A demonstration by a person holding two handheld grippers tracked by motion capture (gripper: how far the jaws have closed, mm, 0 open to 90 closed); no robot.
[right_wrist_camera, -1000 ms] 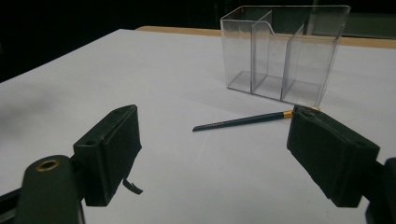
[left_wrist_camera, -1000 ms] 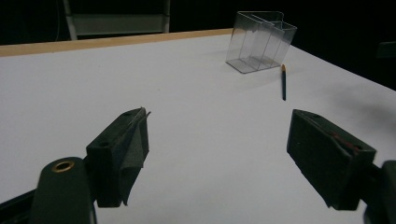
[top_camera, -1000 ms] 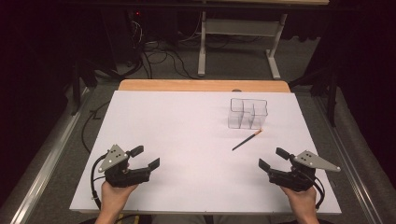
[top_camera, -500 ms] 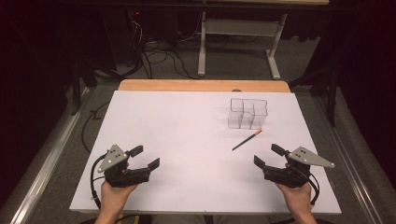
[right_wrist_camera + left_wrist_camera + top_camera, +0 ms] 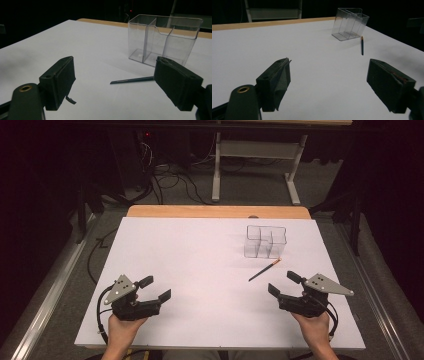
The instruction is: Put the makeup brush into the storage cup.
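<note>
A dark pencil [image 5: 264, 269] lies on the white table [image 5: 200, 260], just in front of a clear plastic divided organizer [image 5: 265, 241] that stands upright at the back right. My right gripper [image 5: 284, 284] is open a short way before the pencil's near end, nothing between its jaws; in the right gripper view the pencil [image 5: 132, 80] lies ahead, partly behind the right jaw, with the organizer [image 5: 163, 40] beyond. My left gripper [image 5: 155, 288] is open near the front left, empty. From it the pencil [image 5: 362, 45] and organizer [image 5: 350, 24] sit far off.
A wooden strip [image 5: 220, 212] runs along the table's far edge. Beyond it are a metal stand [image 5: 252, 165] and cables [image 5: 170, 177] on the floor. The table's front edge lies just under both hands.
My right gripper has moved a little left and forward toward the pencil. The left gripper has stayed where it was.
</note>
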